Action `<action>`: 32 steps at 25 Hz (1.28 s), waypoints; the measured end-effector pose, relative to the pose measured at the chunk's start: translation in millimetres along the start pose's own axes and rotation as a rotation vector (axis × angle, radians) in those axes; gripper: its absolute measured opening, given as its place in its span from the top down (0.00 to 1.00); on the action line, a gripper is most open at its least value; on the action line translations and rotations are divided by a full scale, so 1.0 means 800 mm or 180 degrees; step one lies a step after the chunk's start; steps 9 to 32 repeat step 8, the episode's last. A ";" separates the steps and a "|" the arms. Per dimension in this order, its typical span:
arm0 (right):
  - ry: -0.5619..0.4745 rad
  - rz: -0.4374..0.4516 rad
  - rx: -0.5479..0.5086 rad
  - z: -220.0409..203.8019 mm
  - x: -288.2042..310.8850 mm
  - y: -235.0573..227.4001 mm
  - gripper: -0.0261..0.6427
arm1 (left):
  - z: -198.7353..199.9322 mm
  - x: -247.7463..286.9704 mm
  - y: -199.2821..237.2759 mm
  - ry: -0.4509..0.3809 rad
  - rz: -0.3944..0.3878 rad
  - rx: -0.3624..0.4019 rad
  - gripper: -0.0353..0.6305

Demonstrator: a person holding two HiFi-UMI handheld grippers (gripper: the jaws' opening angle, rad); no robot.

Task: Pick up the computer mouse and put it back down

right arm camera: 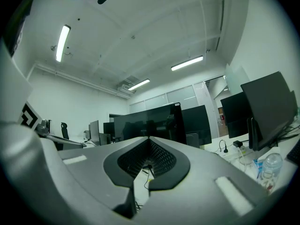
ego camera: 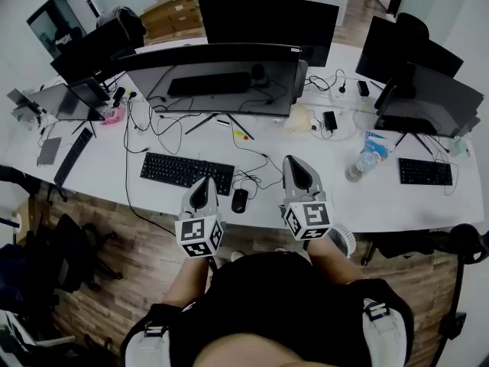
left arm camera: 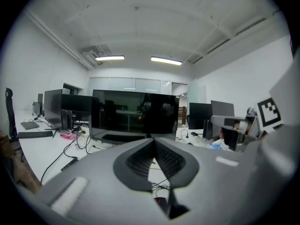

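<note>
The black computer mouse lies on the white desk, just right of the black keyboard, with its cable running back toward the monitor. My left gripper hangs a little left of the mouse, raised above the desk's front edge, shut and holding nothing. My right gripper is to the mouse's right, also shut and holding nothing. In the left gripper view the jaws meet at the left gripper tips, and the mouse shows below them on the desk. In the right gripper view the right gripper has its jaws together, pointing level at the monitors.
A wide curved monitor stands behind the keyboard, with loose cables in front of it. A water bottle and a second keyboard sit to the right. More monitors line the back. An office chair stands at the left on the wooden floor.
</note>
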State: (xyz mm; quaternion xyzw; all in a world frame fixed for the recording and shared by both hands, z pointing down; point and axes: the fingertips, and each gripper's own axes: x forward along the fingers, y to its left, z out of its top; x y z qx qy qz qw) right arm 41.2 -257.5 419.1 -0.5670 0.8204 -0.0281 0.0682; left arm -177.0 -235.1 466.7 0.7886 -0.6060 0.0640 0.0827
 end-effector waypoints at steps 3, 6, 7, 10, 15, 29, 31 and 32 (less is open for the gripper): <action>0.0009 -0.0002 -0.0010 -0.001 -0.004 -0.008 0.96 | 0.000 0.001 -0.003 -0.0007 0.0019 -0.0043 0.87; 0.0036 -0.0025 0.0002 -0.003 -0.011 -0.019 0.96 | -0.004 0.004 -0.009 0.0019 -0.0005 -0.0077 0.87; 0.0045 -0.0037 0.0010 -0.004 -0.013 -0.023 0.96 | -0.005 0.005 -0.012 0.0033 -0.0027 -0.0094 0.87; 0.0053 -0.0049 0.0017 -0.005 -0.015 -0.027 0.96 | -0.007 0.006 -0.015 0.0047 -0.0051 -0.0112 0.87; 0.0053 -0.0049 0.0017 -0.005 -0.015 -0.027 0.96 | -0.007 0.006 -0.015 0.0047 -0.0051 -0.0112 0.87; 0.0053 -0.0049 0.0017 -0.005 -0.015 -0.027 0.96 | -0.007 0.006 -0.015 0.0047 -0.0051 -0.0112 0.87; 0.0053 -0.0049 0.0017 -0.005 -0.015 -0.027 0.96 | -0.007 0.006 -0.015 0.0047 -0.0051 -0.0112 0.87; 0.0053 -0.0049 0.0017 -0.005 -0.015 -0.027 0.96 | -0.007 0.006 -0.015 0.0047 -0.0051 -0.0112 0.87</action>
